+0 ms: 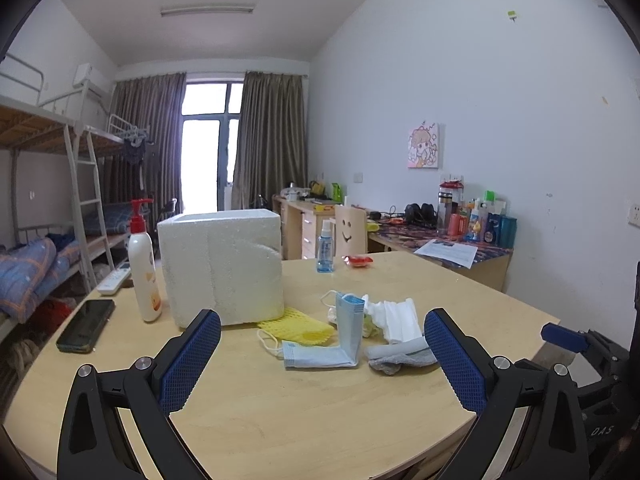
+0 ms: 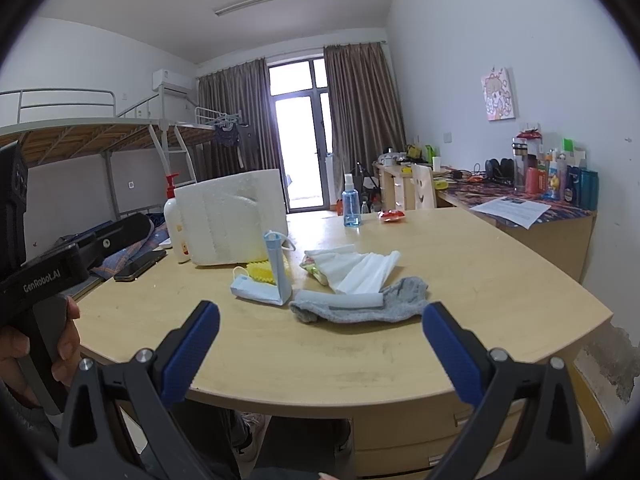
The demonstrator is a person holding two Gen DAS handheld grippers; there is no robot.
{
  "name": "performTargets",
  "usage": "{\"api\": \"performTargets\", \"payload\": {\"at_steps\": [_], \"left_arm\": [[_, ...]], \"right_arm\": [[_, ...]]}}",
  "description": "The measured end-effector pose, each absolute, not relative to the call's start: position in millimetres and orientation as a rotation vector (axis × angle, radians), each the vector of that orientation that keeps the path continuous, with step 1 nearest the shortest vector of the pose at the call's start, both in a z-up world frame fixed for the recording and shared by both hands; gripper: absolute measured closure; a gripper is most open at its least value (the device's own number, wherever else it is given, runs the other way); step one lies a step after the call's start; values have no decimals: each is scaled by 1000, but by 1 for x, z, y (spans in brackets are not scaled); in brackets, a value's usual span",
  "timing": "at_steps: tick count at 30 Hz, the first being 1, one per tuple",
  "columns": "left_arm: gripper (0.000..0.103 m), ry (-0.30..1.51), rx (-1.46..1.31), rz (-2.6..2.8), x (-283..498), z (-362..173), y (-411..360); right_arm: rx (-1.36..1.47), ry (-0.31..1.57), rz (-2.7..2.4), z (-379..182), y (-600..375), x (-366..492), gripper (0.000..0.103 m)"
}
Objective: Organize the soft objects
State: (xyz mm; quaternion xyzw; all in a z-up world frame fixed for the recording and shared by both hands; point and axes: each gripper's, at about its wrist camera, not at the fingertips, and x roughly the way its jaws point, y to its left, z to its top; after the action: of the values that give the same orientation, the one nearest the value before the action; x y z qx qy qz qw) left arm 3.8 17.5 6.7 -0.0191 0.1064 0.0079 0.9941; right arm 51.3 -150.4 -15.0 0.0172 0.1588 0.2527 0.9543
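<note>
two face masks (image 1: 320,354), one sock (image 2: 360,306), two bottles (image 1: 144,268)

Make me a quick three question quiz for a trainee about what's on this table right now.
1. True or false: both the left gripper and right gripper are open and empty.
2. Which item lies nearest the right gripper: A) grey sock B) spray bottle C) phone?
3. What yellow item lies against the foam box?

Key: 1 true; 2 A; 3 the yellow foam net.
</note>
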Motion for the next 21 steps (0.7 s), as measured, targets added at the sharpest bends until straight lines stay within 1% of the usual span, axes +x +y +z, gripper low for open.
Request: {"api": "performTargets", "payload": {"at_steps": [21], "left_arm": [[1, 217, -27, 7, 3, 8, 19]], "right_arm": [[36, 329, 510, -15, -149, 53, 1]]}}
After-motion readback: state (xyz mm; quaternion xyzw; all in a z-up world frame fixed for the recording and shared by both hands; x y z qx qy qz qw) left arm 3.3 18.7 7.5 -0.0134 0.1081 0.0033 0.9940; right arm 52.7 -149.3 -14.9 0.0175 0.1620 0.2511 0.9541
